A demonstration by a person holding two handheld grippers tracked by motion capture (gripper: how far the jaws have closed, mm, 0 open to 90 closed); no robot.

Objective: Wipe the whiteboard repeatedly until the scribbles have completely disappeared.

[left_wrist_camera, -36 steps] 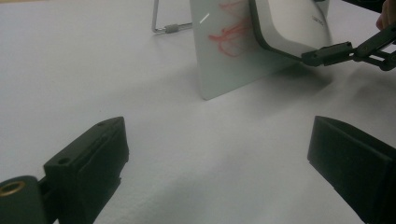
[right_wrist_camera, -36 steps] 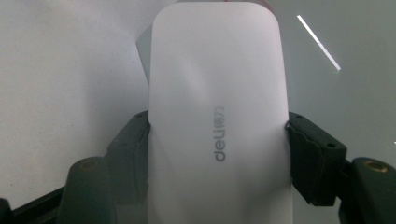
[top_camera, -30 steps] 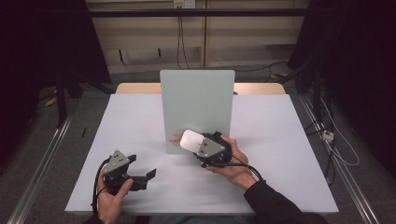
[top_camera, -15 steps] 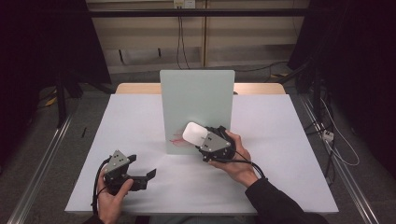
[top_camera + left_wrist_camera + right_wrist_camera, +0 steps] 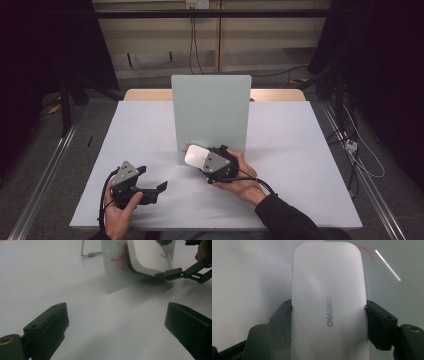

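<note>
A pale green board [image 5: 210, 110] stands upright at the table's middle, with red marks [image 5: 120, 258] low on its face. My right gripper [image 5: 201, 160] is shut on a white eraser [image 5: 196, 155] labelled "deli" [image 5: 328, 302] and holds it against the board's lower left part; its black pads [image 5: 379, 325] press on both long sides. A red stroke [image 5: 367, 251] shows just above the eraser. My left gripper [image 5: 157, 191] rests on the table at the front left, open, with nothing between its jaws [image 5: 116, 325]. It points toward the board [image 5: 115, 277] and the eraser [image 5: 150, 257].
The white table [image 5: 300, 150] has bare room on both sides of the board. A wire stand [image 5: 87, 253] props the board from behind. Metal rails run along the floor at both sides, and cables lie at the right [image 5: 350, 150].
My right gripper has carried the eraser leftward and down along the board's face. The left gripper has stayed where it was.
</note>
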